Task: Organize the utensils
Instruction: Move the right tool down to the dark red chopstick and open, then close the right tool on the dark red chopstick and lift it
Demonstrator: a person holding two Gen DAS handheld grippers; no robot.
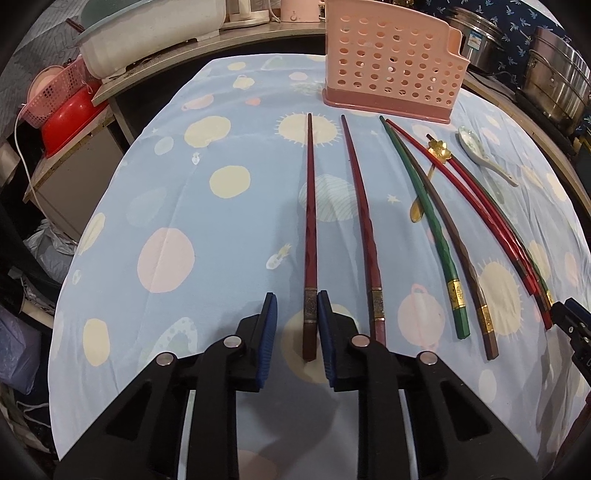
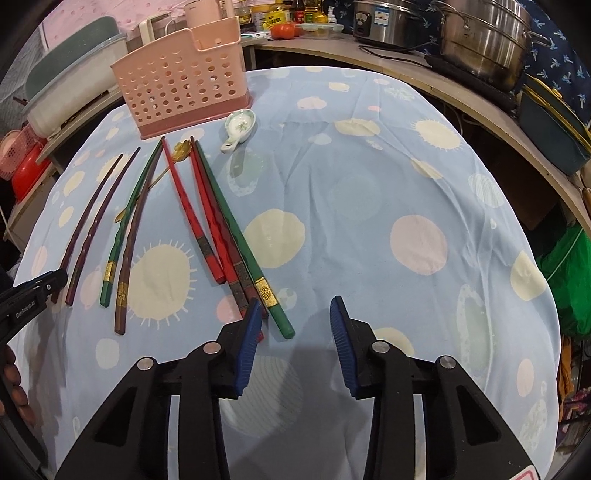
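Several long chopsticks lie side by side on the blue patterned tablecloth point(image 1: 155, 206): two dark red ones point(image 1: 309, 229), a green one point(image 1: 424, 218), a brown one point(image 1: 458, 243) and red ones point(image 1: 476, 206). A pink perforated utensil holder point(image 1: 391, 62) stands at the far end. A gold spoon point(image 1: 428, 177) and a white ceramic spoon point(image 1: 480, 155) lie near it. My left gripper point(image 1: 297, 306) is open, its jaws around the near end of the leftmost dark red chopstick. My right gripper point(image 2: 295, 314) is open and empty, just right of the green chopstick point(image 2: 240, 240).
Steel pots point(image 2: 480, 40) and a rice cooker point(image 2: 388, 18) stand on the shelf at the back right. A white tub point(image 1: 147, 33), a pink basket point(image 1: 55, 92) and a red bowl point(image 1: 70, 122) sit at the left. The holder also shows in the right wrist view point(image 2: 181, 77).
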